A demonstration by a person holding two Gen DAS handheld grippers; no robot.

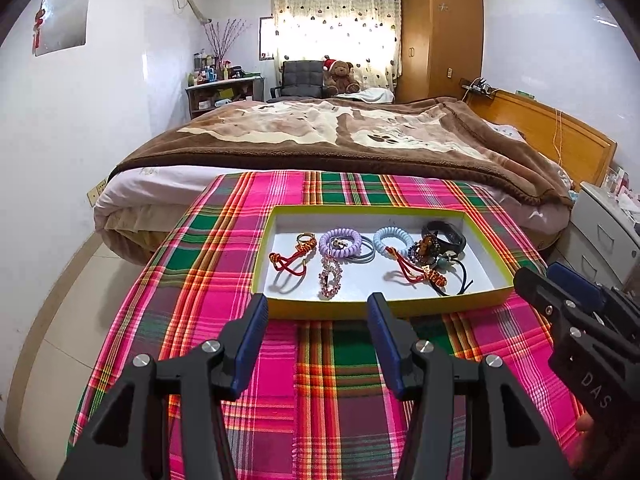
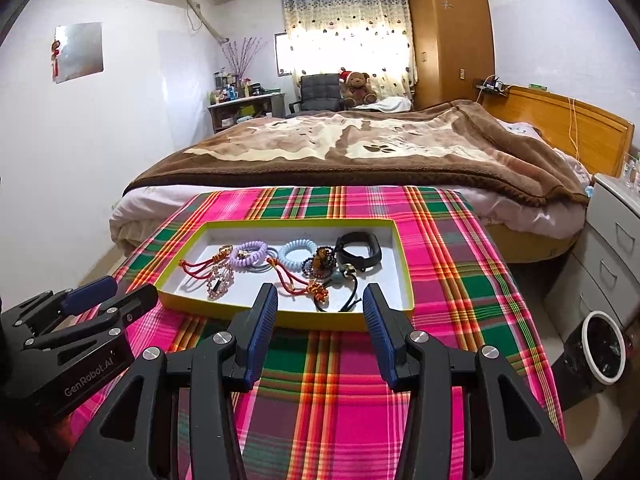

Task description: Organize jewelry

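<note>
A shallow yellow-rimmed tray [image 1: 360, 210] [image 2: 300, 222] lies on the plaid cloth and holds all the jewelry. Inside are a purple coil tie [image 1: 340, 242] [image 2: 249, 254], a blue coil tie [image 1: 392, 240] [image 2: 295, 258], a black wristband [image 1: 446, 236] [image 2: 360, 254], a red cord bracelet [image 1: 288, 262] [image 2: 196, 268] and a pink bead bracelet [image 1: 330, 276] [image 2: 220, 280]. My left gripper [image 1: 318, 308] [image 2: 108, 292] hovers open just short of the tray's near wall. Beside it, my right gripper [image 2: 319, 294] [image 1: 560, 280] is open too. Neither holds anything.
The plaid cloth [image 1: 320, 380] covers the table in front of a bed with a brown blanket [image 1: 320, 136]. White drawers [image 2: 612, 232] and a round waste bin [image 2: 600, 348] stand to the right of the table.
</note>
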